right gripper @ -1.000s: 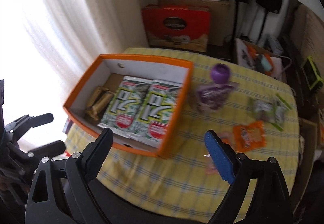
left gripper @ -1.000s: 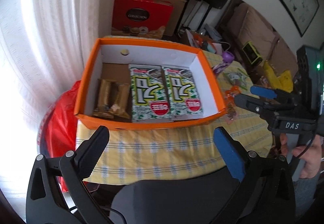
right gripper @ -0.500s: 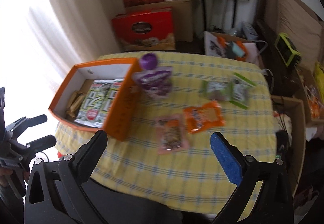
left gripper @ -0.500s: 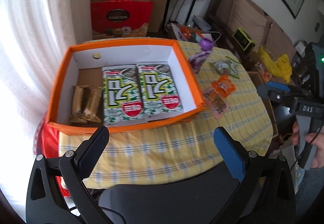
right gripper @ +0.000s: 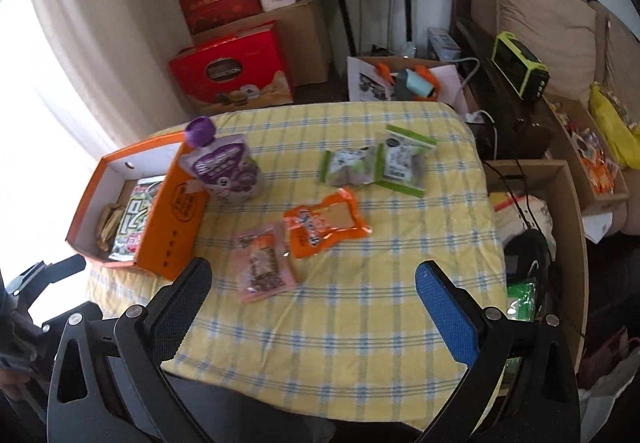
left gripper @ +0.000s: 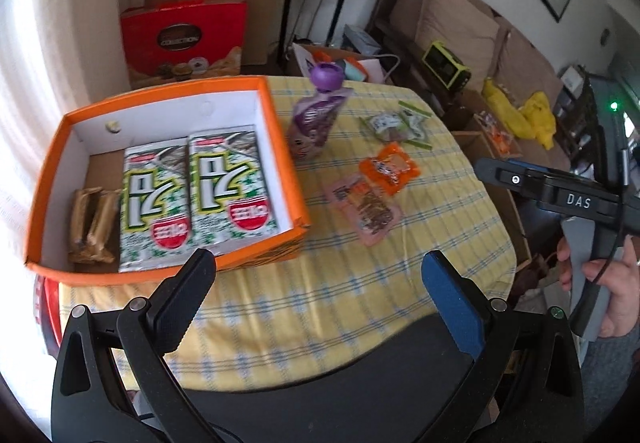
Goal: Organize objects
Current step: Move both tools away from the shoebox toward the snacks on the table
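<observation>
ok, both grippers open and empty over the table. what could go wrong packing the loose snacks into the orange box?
1. The purple pouch leans on the orange box wall; grabbing it could nudge the box, which sits near the table edge.
2. The pink packet and orange packet touch or overlap, so the right gripper might drag both.
3. Two green-white packs and gold bars fill most of the floor; the bulky pouch may not lie flat.

On the counter, the box sits left; a pouch leans on its right wall, packets further right.
</observation>
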The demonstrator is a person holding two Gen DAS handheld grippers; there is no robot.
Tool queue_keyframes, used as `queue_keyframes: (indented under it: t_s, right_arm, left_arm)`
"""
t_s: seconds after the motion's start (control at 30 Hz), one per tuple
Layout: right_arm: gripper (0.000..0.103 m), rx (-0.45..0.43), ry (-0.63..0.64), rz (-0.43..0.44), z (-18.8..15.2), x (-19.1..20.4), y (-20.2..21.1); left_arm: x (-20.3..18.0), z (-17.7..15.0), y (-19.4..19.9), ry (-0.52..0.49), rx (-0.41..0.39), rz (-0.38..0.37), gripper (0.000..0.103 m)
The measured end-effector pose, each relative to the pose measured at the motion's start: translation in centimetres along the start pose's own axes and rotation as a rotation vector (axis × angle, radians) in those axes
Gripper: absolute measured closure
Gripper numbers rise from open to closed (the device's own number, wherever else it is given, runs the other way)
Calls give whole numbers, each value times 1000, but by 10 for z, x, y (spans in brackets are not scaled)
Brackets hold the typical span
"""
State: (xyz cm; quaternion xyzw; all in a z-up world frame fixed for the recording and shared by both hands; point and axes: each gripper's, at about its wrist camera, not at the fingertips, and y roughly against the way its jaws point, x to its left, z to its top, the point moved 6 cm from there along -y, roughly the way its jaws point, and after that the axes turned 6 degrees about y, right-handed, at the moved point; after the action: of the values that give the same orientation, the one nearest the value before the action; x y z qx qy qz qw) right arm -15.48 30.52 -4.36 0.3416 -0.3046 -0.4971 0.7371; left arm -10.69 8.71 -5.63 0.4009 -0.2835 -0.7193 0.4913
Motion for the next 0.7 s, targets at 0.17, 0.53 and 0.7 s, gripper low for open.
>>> queue_keyframes:
  t_s: [0.17,0.53,0.7]
  right_arm:
    - [0,-3,-22,-10,-2,-15,-4]
    - [1,5,-27,-49,6,-39,-30]
    - [1,24,-19,-43,11,-44,-53]
  left_arm:
    - [-21,5,-13,-26,1,1,0]
    - [-52,6,-43,-65,-1,14,1]
    - [-54,9,-52,-35,8,9,1]
